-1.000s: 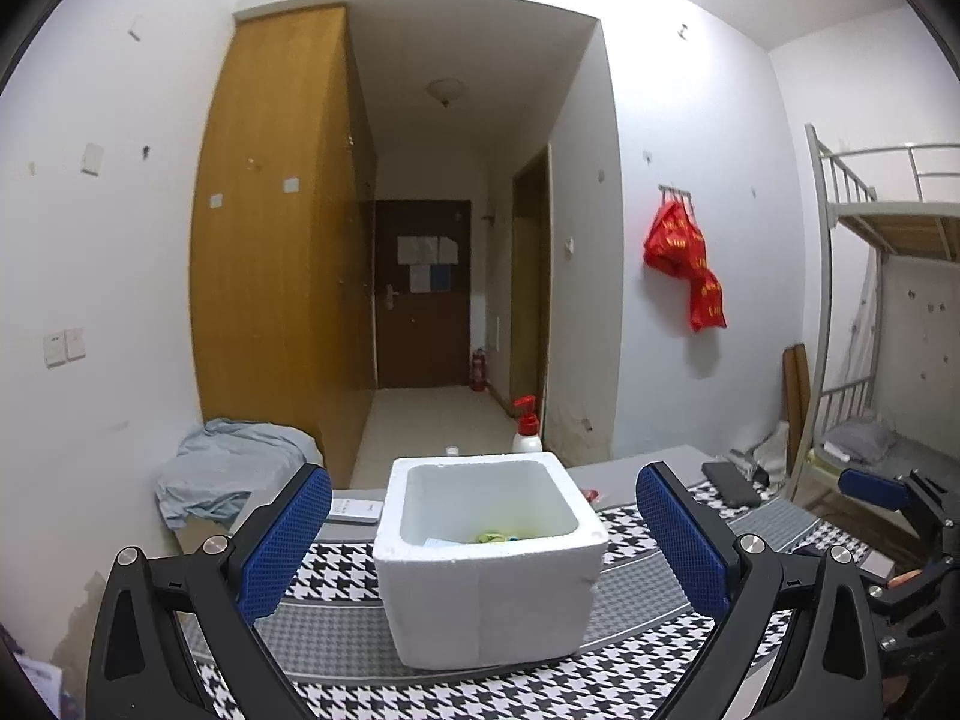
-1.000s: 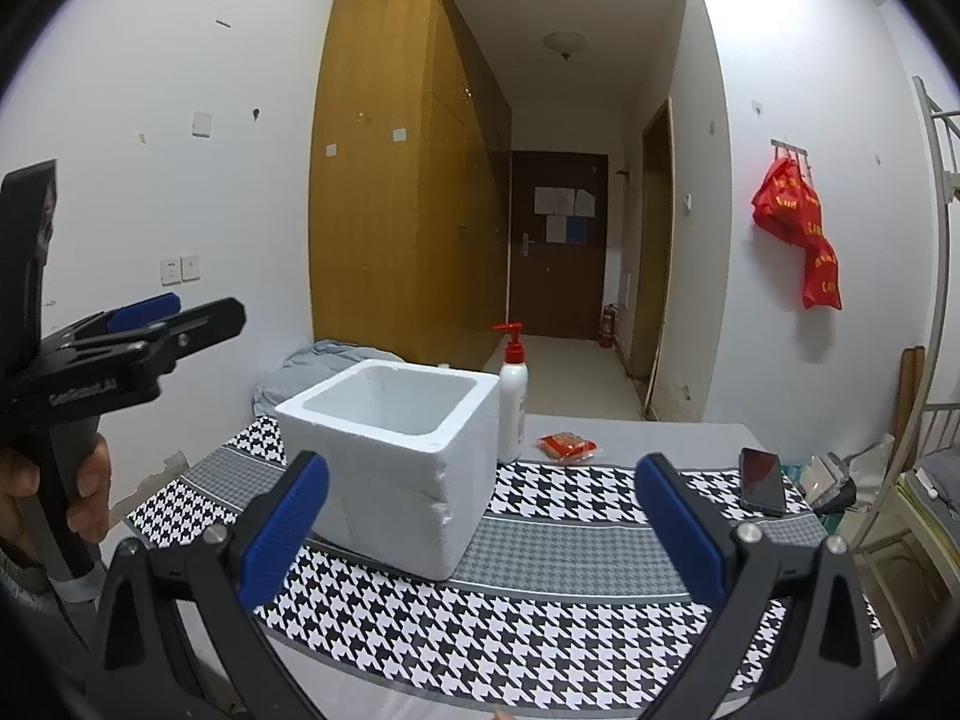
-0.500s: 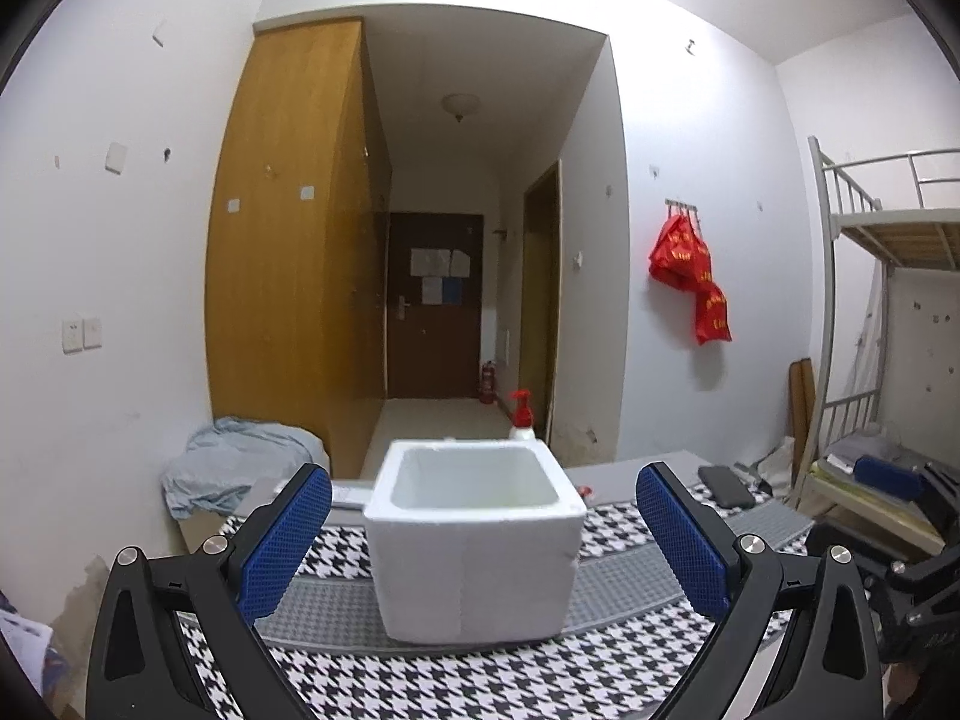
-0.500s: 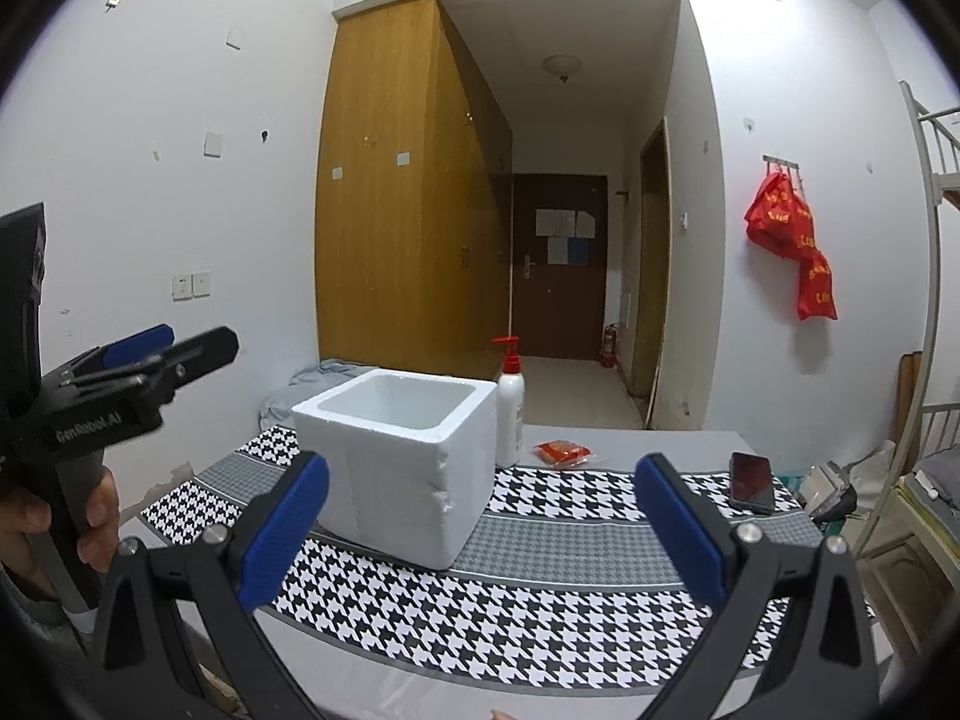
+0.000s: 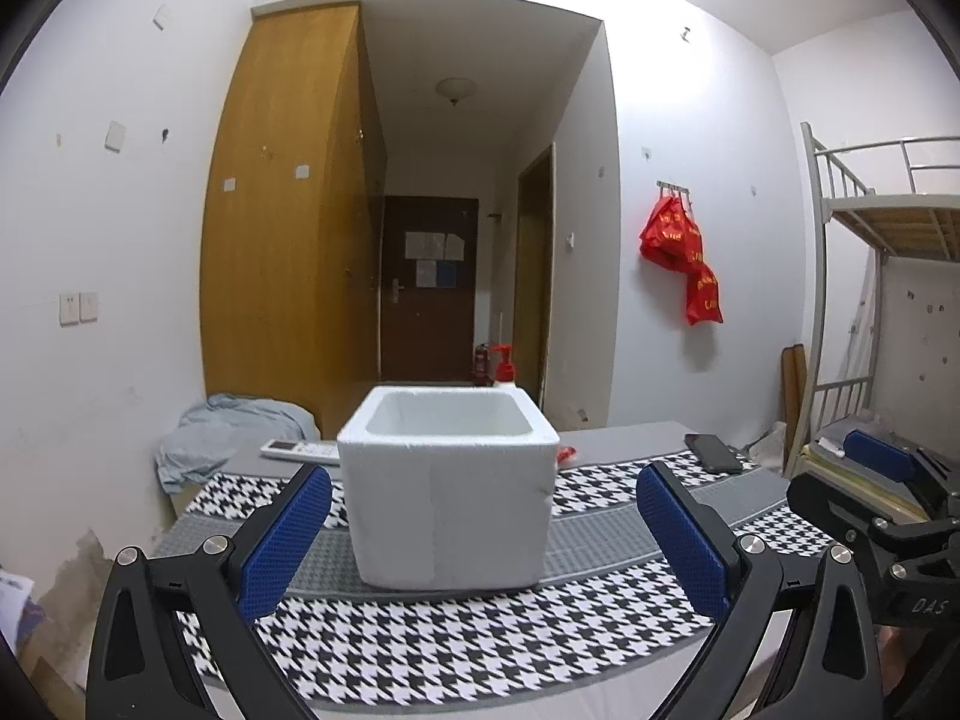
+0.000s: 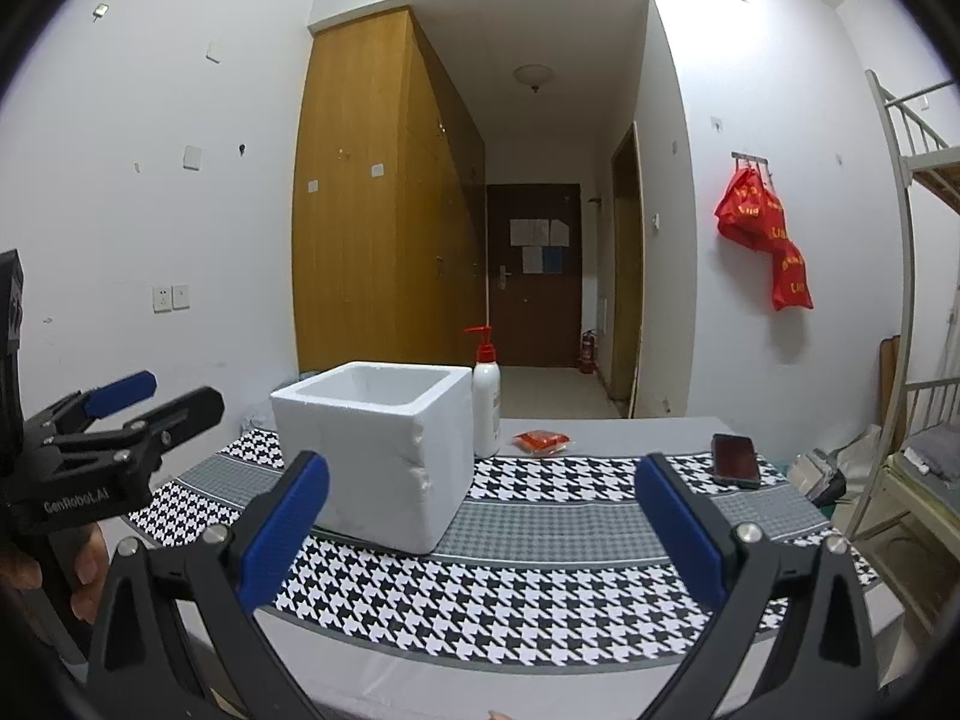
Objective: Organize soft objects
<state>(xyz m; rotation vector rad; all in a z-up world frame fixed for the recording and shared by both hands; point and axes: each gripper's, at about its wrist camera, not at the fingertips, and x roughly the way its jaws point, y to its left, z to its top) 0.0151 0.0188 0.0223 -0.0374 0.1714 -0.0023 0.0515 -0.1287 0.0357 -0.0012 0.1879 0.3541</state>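
Table (image 6: 600, 414) grey, covered near side by a houndstooth cloth (image 6: 510, 600). On it: white foam box (image 6: 384, 456) left of centre, pump bottle (image 6: 486, 408) touching its far-right side, red packet (image 6: 542, 441), phone (image 6: 735, 459) near the right edge. Remote (image 5: 298, 450) by the far-left corner.

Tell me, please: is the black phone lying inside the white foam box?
No, the black phone lies flat on the patterned cloth, well apart from the white foam box.

White foam box (image 5: 450, 504) upright on runner (image 5: 600, 546)
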